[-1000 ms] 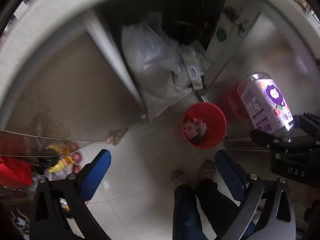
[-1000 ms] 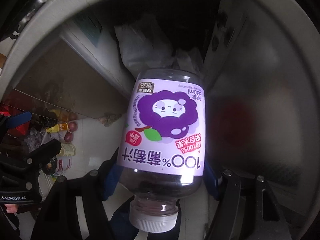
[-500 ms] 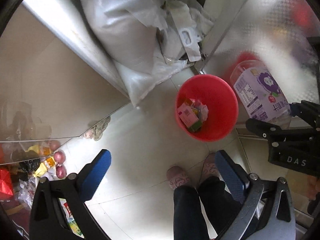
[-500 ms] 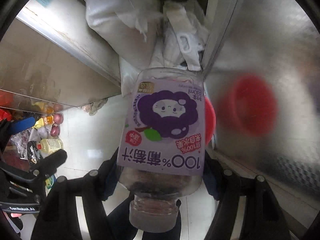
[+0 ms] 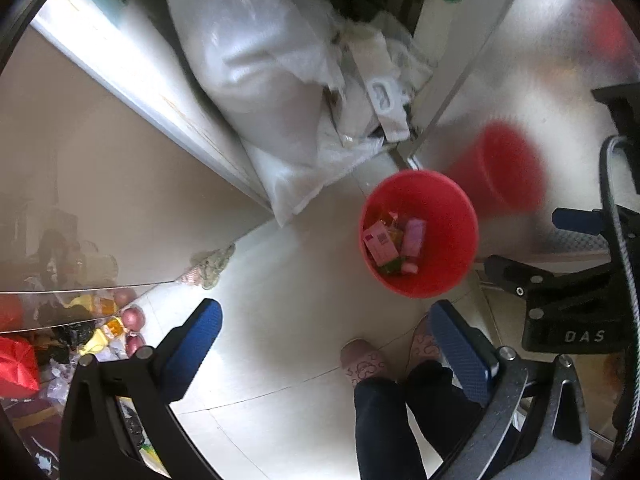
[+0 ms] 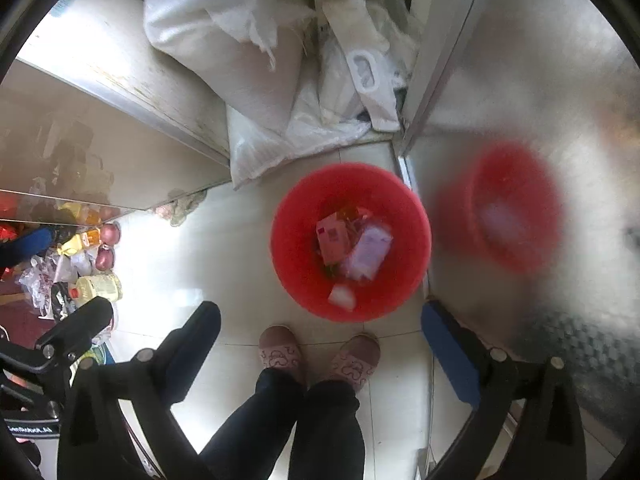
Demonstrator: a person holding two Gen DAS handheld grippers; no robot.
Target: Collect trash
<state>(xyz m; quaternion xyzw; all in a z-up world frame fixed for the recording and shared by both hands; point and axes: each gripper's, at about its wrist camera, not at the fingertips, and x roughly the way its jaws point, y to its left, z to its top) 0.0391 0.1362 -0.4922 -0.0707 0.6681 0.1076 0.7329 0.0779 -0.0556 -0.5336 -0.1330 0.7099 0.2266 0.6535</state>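
Both grippers pointed straight down at the tiled floor. The right gripper hung over the near edge of the red bin, its jaws opening wide with nothing between them. The juice bottle lay inside the bin, label up and cap toward the person, on top of a pink carton and other wrappers.

The left gripper was released, jaws spread and empty, over bare floor just left of the bin. The person's slippers stood directly before the bin. White sacks leaned in the cabinet opening behind it. More litter lay on the floor at far left, well apart from the bin.
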